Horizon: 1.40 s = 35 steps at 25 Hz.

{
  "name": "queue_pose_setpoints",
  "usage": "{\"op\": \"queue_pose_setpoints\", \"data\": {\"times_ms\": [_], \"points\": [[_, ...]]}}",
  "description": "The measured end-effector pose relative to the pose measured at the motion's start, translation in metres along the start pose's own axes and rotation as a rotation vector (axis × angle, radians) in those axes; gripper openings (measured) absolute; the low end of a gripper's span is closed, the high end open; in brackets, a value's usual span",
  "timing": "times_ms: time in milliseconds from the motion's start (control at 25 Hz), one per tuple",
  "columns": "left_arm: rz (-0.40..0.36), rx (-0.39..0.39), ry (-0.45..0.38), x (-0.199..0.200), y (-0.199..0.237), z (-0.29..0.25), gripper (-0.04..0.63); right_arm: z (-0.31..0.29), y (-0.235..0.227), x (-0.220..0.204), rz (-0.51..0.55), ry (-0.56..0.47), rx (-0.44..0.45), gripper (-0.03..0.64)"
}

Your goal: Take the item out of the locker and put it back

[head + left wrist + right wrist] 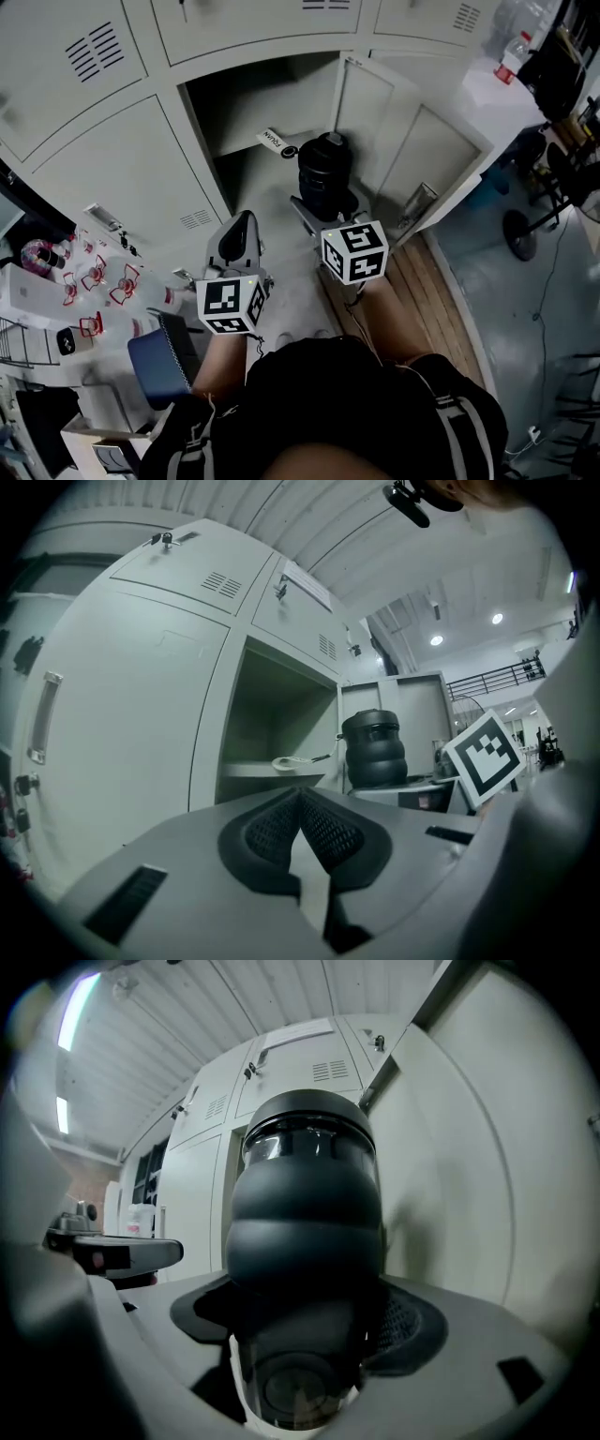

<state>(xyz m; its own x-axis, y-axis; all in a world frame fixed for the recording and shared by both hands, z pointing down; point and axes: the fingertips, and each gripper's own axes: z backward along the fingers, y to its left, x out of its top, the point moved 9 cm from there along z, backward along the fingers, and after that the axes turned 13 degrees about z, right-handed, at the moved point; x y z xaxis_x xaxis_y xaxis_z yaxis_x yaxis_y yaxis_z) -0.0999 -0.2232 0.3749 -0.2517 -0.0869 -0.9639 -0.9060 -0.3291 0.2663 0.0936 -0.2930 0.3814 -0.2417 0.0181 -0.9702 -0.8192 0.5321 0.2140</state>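
Observation:
A black ribbed bottle [324, 173] with a clear section near its lid is clamped in my right gripper [324, 208], just in front of the open locker [272, 112]. Seen from the right gripper view, the bottle [307, 1241] fills the space between the jaws, which are shut on it. My left gripper [238, 236] hovers to the bottle's left, jaws pressed together with nothing between them. From the left gripper view the bottle [374, 750] shows at right, beside the right gripper's marker cube [485, 754].
The locker door [403, 141] stands swung open to the right. A white tag with a cord [277, 143] lies on the locker shelf. Shut locker doors [122, 169] are at left. A blue notebook [161, 361] and small red items [98, 281] lie at lower left.

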Motion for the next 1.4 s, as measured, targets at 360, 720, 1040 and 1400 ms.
{"op": "queue_pose_setpoints", "data": {"times_ms": [360, 720, 1040, 1400], "points": [[-0.002, -0.032, 0.02, -0.005, -0.005, -0.006, 0.012, 0.046, -0.005, -0.001, 0.026, -0.014, -0.054, 0.405], [-0.012, -0.063, 0.016, -0.002, -0.016, -0.004, 0.012, 0.061, -0.001, 0.0, 0.014, -0.022, -0.068, 0.405], [-0.016, -0.057, 0.006, 0.0, -0.019, 0.003, 0.012, 0.055, 0.006, 0.008, -0.004, -0.028, -0.007, 0.405], [-0.015, -0.003, -0.019, 0.006, -0.007, 0.015, 0.012, 0.012, 0.014, 0.032, -0.042, -0.009, 0.109, 0.406]]}}
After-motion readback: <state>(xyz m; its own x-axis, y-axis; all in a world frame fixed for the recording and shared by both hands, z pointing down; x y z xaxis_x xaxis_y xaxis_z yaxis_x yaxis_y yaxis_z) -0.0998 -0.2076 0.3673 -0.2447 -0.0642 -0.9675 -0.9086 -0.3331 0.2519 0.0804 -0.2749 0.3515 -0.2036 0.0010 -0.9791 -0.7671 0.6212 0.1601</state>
